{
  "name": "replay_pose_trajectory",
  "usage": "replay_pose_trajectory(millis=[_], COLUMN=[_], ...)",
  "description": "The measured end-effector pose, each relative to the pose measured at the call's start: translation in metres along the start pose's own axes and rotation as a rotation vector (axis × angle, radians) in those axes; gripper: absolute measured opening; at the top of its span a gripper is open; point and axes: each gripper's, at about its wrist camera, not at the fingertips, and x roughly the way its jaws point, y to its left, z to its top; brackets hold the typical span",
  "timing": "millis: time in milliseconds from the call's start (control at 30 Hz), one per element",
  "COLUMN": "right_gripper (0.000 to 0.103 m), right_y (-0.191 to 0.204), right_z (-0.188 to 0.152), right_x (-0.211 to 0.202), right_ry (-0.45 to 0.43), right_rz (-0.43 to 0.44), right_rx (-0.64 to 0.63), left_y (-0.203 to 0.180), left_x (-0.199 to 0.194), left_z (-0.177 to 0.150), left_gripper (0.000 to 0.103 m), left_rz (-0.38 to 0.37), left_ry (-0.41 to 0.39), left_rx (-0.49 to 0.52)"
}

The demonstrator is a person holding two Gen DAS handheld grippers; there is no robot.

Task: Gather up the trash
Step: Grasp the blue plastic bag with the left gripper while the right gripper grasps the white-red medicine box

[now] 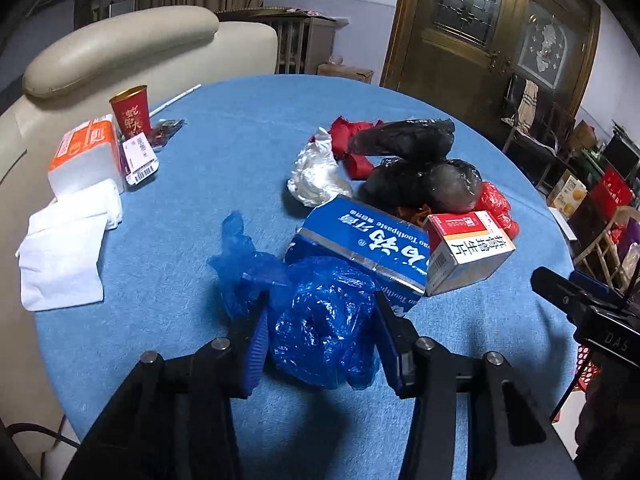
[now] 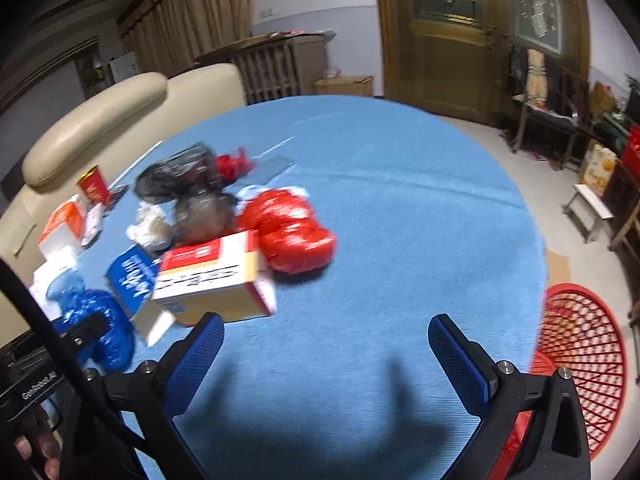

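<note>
My left gripper [image 1: 320,306] is shut on a crumpled blue plastic bag [image 1: 320,328], with a blue pad pressed against each side of it on the blue tablecloth [image 1: 224,152]. Just beyond the bag lie a blue toothpaste box [image 1: 360,248] and a red-and-white medicine box [image 1: 468,248]. Behind them sit black bags [image 1: 404,140], a white wad [image 1: 316,176] and a red bag [image 1: 496,204]. In the right wrist view, my right gripper [image 2: 326,340] is open over bare cloth, to the right of the medicine box [image 2: 212,276] and the red bag [image 2: 292,232].
A red mesh basket [image 2: 580,360] stands on the floor off the table's right edge. At the table's left are a red cup [image 1: 130,110], an orange tissue pack [image 1: 84,152] and loose white tissues [image 1: 64,256]. A cream sofa [image 1: 120,44] backs the table.
</note>
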Motion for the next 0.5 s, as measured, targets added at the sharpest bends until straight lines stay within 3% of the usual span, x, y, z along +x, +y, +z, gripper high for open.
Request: replay_pose_trajectory(millis=[333,500], right_gripper=[0.103,0.103], right_y=[0.045,0.069], right_z=[0.019,0.022], right_x=[0.022,0.044], right_ry=[0.004,0.023], right_rz=[0.122,0.100], right_rx=[-0.066,-0.121], left_y=[0.018,0.022], left_x=[-0.012,-0.012], left_z=[0.004,0.005], left_gripper=[0.047,0.047], left_rz=[-0.011,-0.013], left_ry=[-0.028,-0.033], left_rx=[-0.045,-0.044])
